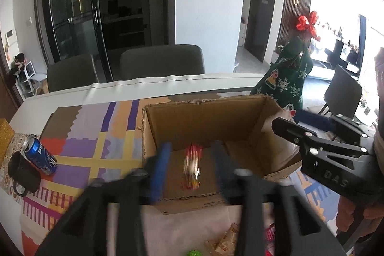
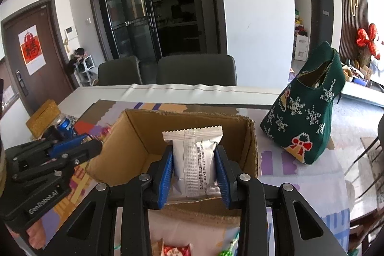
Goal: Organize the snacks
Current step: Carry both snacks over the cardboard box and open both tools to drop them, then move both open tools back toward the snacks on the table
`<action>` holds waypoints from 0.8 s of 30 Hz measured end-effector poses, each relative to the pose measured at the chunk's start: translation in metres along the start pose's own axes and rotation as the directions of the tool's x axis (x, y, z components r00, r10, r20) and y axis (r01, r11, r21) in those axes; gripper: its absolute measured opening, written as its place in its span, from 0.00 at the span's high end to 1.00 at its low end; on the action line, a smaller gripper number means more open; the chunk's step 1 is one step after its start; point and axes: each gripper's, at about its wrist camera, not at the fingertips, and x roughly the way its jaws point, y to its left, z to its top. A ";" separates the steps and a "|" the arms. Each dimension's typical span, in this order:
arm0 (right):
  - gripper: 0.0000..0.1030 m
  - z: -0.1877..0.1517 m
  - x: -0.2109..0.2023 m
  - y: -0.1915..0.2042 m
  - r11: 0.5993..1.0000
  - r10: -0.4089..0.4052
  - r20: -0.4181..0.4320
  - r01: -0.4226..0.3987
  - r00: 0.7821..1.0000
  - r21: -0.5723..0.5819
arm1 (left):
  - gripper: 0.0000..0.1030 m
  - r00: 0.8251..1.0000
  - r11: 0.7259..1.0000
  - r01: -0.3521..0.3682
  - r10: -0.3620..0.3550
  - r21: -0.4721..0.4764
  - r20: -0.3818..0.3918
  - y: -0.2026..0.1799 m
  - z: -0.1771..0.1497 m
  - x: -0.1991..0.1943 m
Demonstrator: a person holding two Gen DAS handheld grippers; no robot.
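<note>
Printed on the white snack packet (image 2: 195, 161): "IMPORT AND EXPORT", with Chinese letters beside it. Pinched upright between the blue fingers (image 2: 165, 180) of the right gripper (image 2: 195, 180), just over the near wall of the open cardboard box (image 2: 134, 136). Stamped on the left gripper (image 2: 48, 174) at 9 o'clock in the right wrist view: "GenRobot.AI".

In the left wrist view, all blurry at the left gripper (image 1: 189, 169). Fingers (image 1: 159, 174) apart, with a red and white snack (image 1: 192, 169) in the gap over the cardboard box (image 1: 204, 116); cannot tell if touching or gripped. Right gripper (image 1: 333, 150) at 3 o'clock, marked "DAS".

At 9 o'clock on the desk (image 1: 168, 85), a blue Pepsi can (image 1: 39, 155) lying tipped against a black mug (image 1: 22, 172). Green knitted bag (image 2: 309, 116) with snowflakes, a bell and a red bow at 2 o'clock, close to the box. More snack wrappers (image 2: 175, 250) at 6 o'clock, partly hidden by the gripper. Colourful patchwork cloth (image 1: 84, 148) under everything. Two dark chairs (image 2: 196, 71) behind the desk.
</note>
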 end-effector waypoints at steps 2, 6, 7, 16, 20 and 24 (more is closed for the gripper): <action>0.38 0.001 0.000 0.000 1.000 -0.030 0.001 0.030 1.000 -0.004 | 0.44 1.000 1.000 -0.020 0.020 0.010 0.008 -0.001 -0.002 -0.003; 0.37 -0.005 -0.008 0.000 0.999 -0.052 0.024 0.052 0.998 -0.011 | 0.38 0.999 0.999 -0.035 0.034 0.030 0.024 -0.002 -0.012 -0.018; 0.37 -0.006 -0.010 0.000 0.999 -0.052 0.023 0.053 0.998 -0.007 | 0.38 0.999 0.999 -0.036 0.035 0.034 0.027 -0.002 -0.014 -0.021; 0.37 -0.031 -0.048 0.006 1.000 -0.010 0.048 0.010 0.999 0.016 | 0.30 0.994 0.996 -0.058 0.051 0.067 0.093 -0.013 -0.038 -0.069; 0.37 -0.043 -0.071 0.013 1.000 -0.006 0.075 0.006 0.997 0.005 | 0.30 0.992 0.996 -0.062 0.054 0.071 0.113 -0.016 -0.048 -0.088; 0.37 -0.055 -0.092 0.021 1.000 -0.004 0.100 0.006 0.995 -0.015 | 0.30 0.991 0.994 -0.060 0.049 0.087 0.121 -0.020 -0.064 -0.105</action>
